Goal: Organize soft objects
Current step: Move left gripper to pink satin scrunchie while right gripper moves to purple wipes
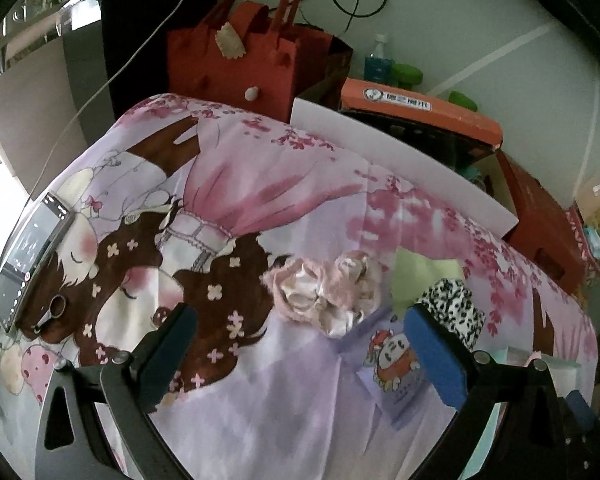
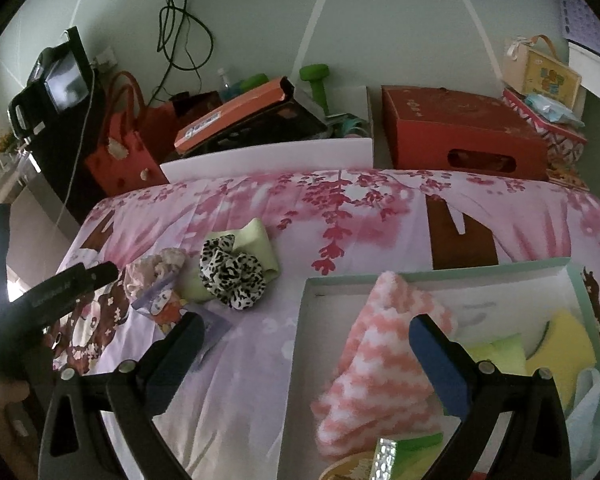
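A pink satin scrunchie (image 1: 324,292) lies on the printed bedspread (image 1: 260,184), just ahead of my open, empty left gripper (image 1: 300,336). Beside it lie a pale green cloth (image 1: 420,276), a leopard-print scrunchie (image 1: 456,308) and a cartoon-printed packet (image 1: 396,364). In the right wrist view the leopard scrunchie (image 2: 232,276), green cloth (image 2: 256,244), pink scrunchie (image 2: 152,272) and packet (image 2: 172,304) lie left of a white box (image 2: 440,276). A pink-and-white fluffy cloth (image 2: 376,356) lies in the box below my open right gripper (image 2: 306,348), with yellow and green sponges (image 2: 556,344).
A phone (image 1: 32,256) and small scissors (image 1: 54,308) lie at the bed's left edge. A red felt bag (image 1: 240,56), an orange box (image 1: 420,108), a red box (image 2: 460,132), a white board (image 2: 268,156) and dumbbells (image 2: 320,84) stand beyond the bed. The left gripper's body (image 2: 44,300) shows at left.
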Demonstrator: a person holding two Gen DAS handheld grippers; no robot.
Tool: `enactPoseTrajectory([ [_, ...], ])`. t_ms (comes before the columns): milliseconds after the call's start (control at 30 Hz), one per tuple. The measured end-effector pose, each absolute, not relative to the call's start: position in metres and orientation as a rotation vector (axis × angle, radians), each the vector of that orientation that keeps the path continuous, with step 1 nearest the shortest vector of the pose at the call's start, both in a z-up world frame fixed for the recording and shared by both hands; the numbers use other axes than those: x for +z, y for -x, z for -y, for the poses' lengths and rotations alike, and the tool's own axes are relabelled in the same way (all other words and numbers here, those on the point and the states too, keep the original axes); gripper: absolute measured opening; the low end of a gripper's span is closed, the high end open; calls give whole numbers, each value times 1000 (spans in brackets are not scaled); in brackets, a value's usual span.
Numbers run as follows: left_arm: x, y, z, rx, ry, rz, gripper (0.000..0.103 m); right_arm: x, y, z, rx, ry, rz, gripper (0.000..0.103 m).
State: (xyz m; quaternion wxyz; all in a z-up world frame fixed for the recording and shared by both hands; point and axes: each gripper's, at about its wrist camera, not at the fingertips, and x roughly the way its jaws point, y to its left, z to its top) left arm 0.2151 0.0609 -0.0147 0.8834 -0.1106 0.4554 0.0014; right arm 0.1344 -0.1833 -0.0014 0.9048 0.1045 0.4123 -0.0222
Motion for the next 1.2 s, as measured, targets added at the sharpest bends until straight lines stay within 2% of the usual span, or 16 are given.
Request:
enactPoseTrajectory([
  [200, -13, -221, -73, 9, 246, -887, 103, 5, -139, 166, -18, -185, -779, 103],
  [500, -20, -231, -87, -44, 269, -911, 103, 6, -148, 145, 59, -216, -751, 103],
  [767, -31, -238, -81, -112, 291, -929, 103, -3, -161, 123, 45, -116, -774, 103],
  [1200, -53, -247, -82, -128, 354, -999, 102, -33, -185, 106, 106, -136, -861, 103],
])
